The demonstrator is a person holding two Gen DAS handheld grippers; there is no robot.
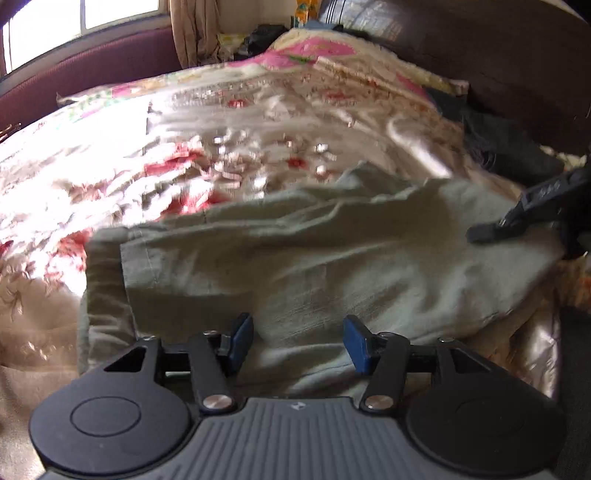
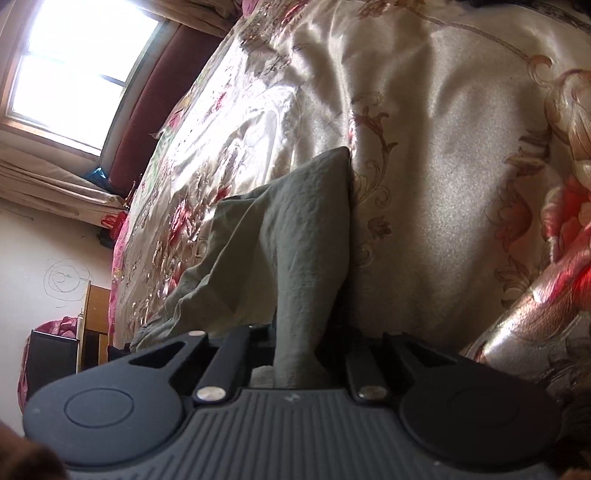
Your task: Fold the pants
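The grey-green pants (image 1: 295,266) lie folded over on a floral satin bedspread (image 1: 184,147). My left gripper (image 1: 298,341) is open, its blue pads (image 1: 354,345) apart just above the pants' near edge, holding nothing. My right gripper shows at the right edge of the left wrist view (image 1: 491,230), resting on the pants' right end. In the right wrist view the right gripper (image 2: 295,354) is shut on a fold of the pants (image 2: 306,229), which rises up between its fingers; the fingertips are hidden by the cloth.
A dark headboard (image 1: 498,55) runs along the back right. A maroon padded wall (image 1: 92,70) and window (image 2: 74,62) lie beyond the bed. Pillows and dark clothes (image 1: 266,33) are piled at the bed's far end. A wooden cabinet (image 2: 94,325) stands beside the bed.
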